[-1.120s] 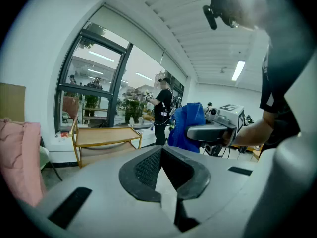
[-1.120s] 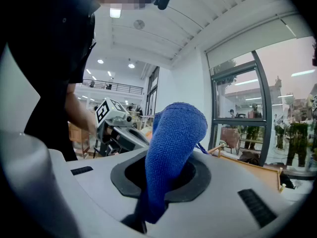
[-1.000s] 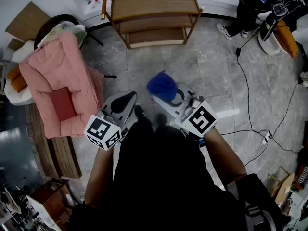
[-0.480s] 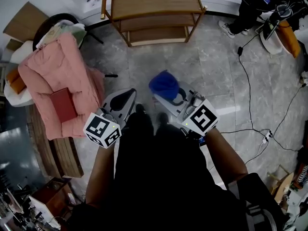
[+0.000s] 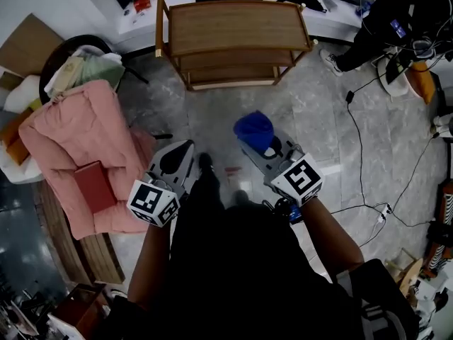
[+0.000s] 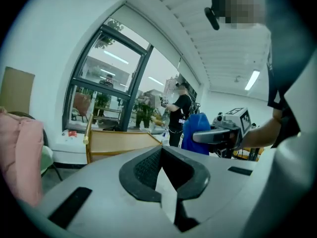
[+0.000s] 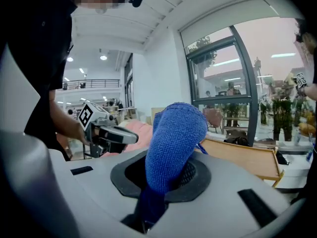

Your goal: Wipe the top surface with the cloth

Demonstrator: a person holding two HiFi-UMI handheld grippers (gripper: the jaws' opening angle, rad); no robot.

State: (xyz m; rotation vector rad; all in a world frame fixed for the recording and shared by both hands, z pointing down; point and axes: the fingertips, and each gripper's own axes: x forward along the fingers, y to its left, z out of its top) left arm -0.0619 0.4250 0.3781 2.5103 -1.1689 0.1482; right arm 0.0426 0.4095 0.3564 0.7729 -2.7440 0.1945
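The blue cloth (image 5: 253, 131) is pinched in the right gripper (image 5: 260, 146), not on the table. In the right gripper view the cloth (image 7: 173, 143) has its lower end caught deep between the dark pads, while its bunched upper part rises and bulges out past the fingertips. So the right gripper (image 7: 161, 180) has its fingers narrowed onto the cloth.

Beside it, on the left of the right fingers and apart from them, the left gripper (image 5: 185, 147) is held at about the same height. In the left gripper view the left gripper (image 6: 166, 175) has its fingers drawn together to a thin seam, with nothing between them. The cloth and the right gripper show off to the right of those fingers.

Both grippers point forward over the grey stone floor (image 5: 311, 105), their marker cubes (image 5: 152, 202) nearest the person's body. Well ahead of both sets of fingers stands the wooden table (image 5: 237, 27), with a raised rim round its bare top and two shelves below – neither gripper touches it. It shows low and ahead of the fingers in the left gripper view (image 6: 116, 140) and in the right gripper view (image 7: 242, 160).

Left of the left fingers a pink quilt (image 5: 78, 147) is heaped over a seat, with a red flat thing (image 5: 92, 186) lying on it. Right of the right fingers black cables (image 5: 361, 119) trail across the floor, and a person in dark clothes (image 5: 386, 20) stands beyond the table's right end.
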